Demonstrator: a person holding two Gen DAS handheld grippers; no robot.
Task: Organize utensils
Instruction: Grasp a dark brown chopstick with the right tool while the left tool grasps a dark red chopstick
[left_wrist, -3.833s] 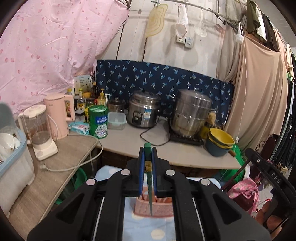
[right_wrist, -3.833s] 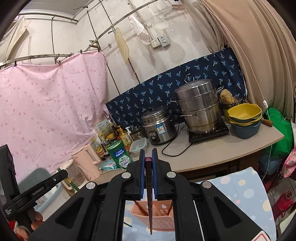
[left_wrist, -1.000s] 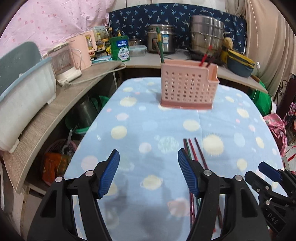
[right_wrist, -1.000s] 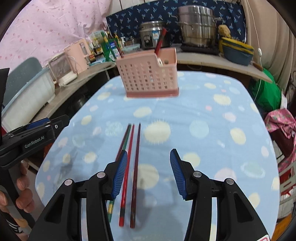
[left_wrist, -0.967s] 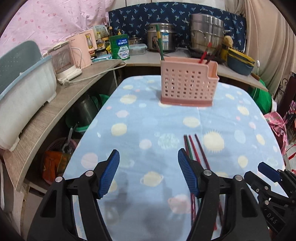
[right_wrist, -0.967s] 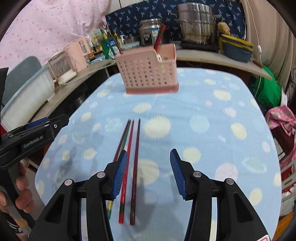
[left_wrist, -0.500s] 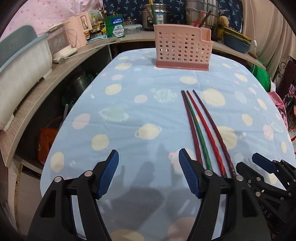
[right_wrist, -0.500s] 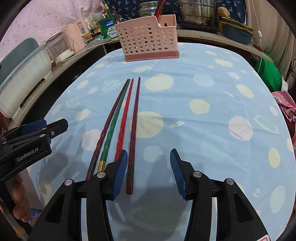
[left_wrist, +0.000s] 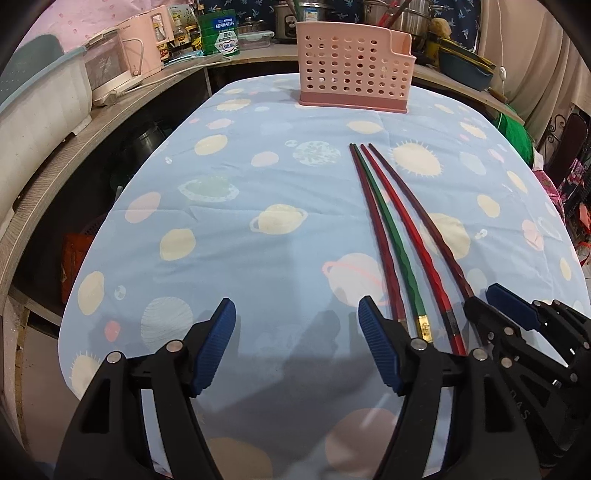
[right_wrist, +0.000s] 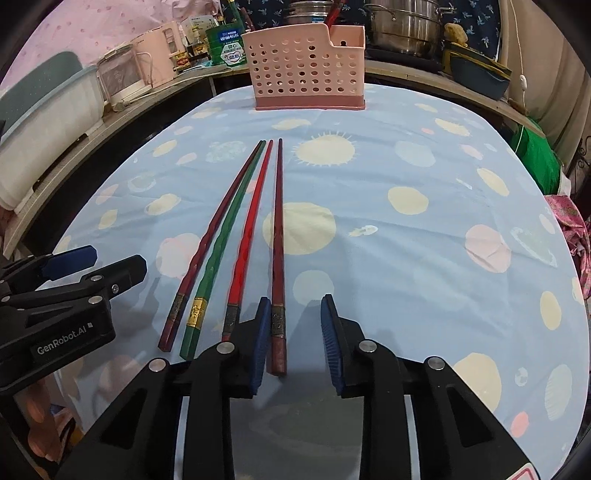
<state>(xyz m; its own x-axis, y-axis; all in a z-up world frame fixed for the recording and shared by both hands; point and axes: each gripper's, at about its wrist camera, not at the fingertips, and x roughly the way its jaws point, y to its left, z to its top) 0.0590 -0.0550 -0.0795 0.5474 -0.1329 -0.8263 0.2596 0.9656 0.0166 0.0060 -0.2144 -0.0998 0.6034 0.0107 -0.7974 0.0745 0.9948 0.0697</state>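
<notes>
The desk (right_wrist: 424, 258), covered with a light blue cloth printed with suns and planets, fills both wrist views. At its 12 o'clock end stands a pink perforated utensil basket (right_wrist: 306, 70), upright, with a few red and green sticks rising from its top. Behind the basket, a side counter (left_wrist: 122, 99) carries a pink kettle (left_wrist: 144, 44), a green tin (left_wrist: 221, 33) and steel pots (right_wrist: 402, 26).

The left hand-held gripper (left_wrist: 297, 345) sits at 6 o'clock in its own view, its blue-padded jaws spread wide over bare cloth and holding nothing. The right hand-held gripper (right_wrist: 295, 339) sits at 6 o'clock in its view, jaws parted, with the butt end of the rightmost dark red chopstick (right_wrist: 277, 236) lying between them; its left pad (right_wrist: 260, 343) is just beside that butt, and whether it touches cannot be told.

Four chopsticks lie side by side on the cloth in the middle of the desk, tips toward the basket at 12 o'clock but well apart from it. From 9 to 3 o'clock they are a dark red one (right_wrist: 210, 236), a green chopstick (right_wrist: 225, 236), a bright red chopstick (right_wrist: 251, 229), and the dark red one at the right hand-held gripper. Their tips nearly meet and their banded butt ends fan out.
</notes>
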